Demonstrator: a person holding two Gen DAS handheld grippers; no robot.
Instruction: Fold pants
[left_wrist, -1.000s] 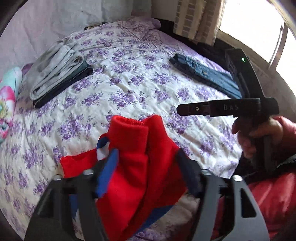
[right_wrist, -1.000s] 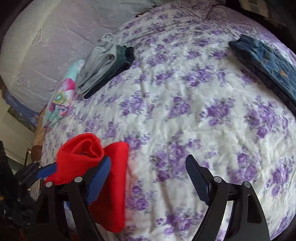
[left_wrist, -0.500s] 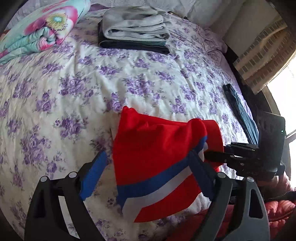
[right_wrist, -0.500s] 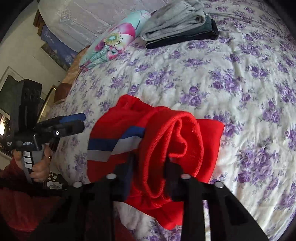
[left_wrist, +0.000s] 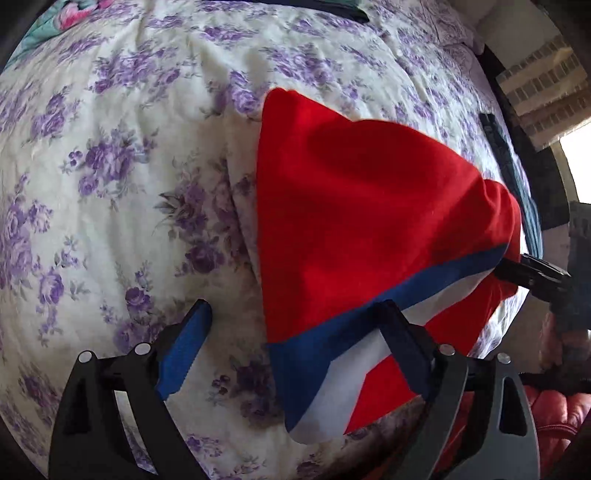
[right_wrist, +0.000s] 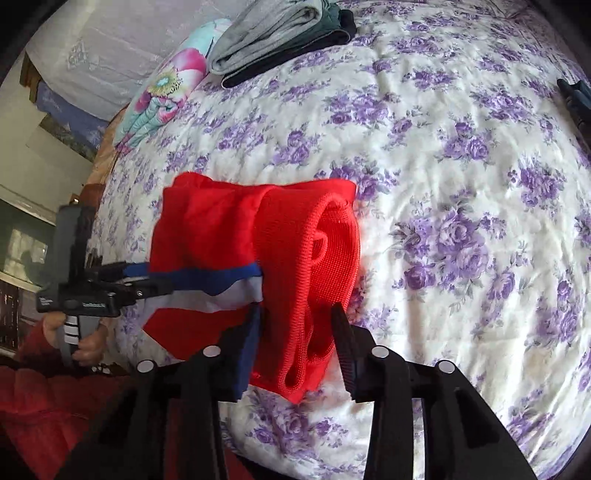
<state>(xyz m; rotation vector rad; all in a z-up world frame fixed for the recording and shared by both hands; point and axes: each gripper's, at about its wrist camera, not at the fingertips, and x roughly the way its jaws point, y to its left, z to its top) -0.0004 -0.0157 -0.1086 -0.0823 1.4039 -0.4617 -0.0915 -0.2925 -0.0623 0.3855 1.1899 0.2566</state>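
Note:
Red pants (left_wrist: 369, 221) with a blue and white side stripe lie spread on the flowered bedspread (left_wrist: 110, 184) near its front edge. My left gripper (left_wrist: 295, 347) hovers low over their striped edge. Its jaws are opening wide: one finger stands over the bedspread, the other over the cloth, and neither pad presses. In the right wrist view the left gripper (right_wrist: 147, 280) shows at the left, by the stripe. My right gripper (right_wrist: 297, 332) has the bunched ribbed waistband of the pants (right_wrist: 306, 258) between its pads. Its jaws are opening, and the cloth still fills the gap. The right gripper's tip (left_wrist: 532, 273) shows at the pants' far end.
A folded stack of grey and dark clothes (right_wrist: 280, 40) sits at the back of the bed beside a flowered quilt roll (right_wrist: 162, 88). Folded jeans (left_wrist: 506, 166) lie along the right side. A hand (right_wrist: 88, 347) and a red sleeve are at the bed's front edge.
The left gripper sank toward the bed, rolled and let go of the pants, which now lie spread instead of bunched. The right gripper closed on the waistband, then loosened somewhat.

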